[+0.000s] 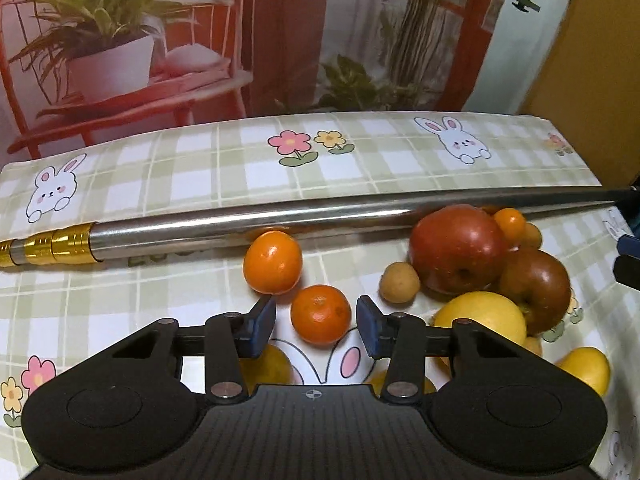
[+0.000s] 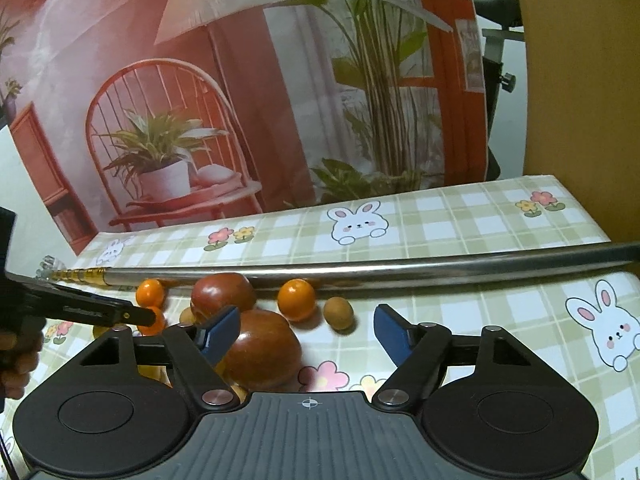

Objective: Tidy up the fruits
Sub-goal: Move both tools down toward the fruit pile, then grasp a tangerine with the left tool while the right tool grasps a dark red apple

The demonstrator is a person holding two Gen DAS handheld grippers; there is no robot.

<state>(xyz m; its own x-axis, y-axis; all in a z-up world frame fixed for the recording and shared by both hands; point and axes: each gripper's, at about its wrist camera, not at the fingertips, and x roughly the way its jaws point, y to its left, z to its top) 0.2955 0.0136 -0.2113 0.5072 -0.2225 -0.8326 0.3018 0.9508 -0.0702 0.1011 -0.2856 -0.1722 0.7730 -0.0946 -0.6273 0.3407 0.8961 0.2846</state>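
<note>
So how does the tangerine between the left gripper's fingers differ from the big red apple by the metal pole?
The tangerine is orange and small; the apple is dark red and much larger. The tangerine lies alone on the tablecloth, framed by the open left gripper, whose pads do not touch it; the apple sits packed against other fruit, close to the metal pole. The apple shows a dimple facing the camera. Both are round, glossy and resting on the cloth.
</note>
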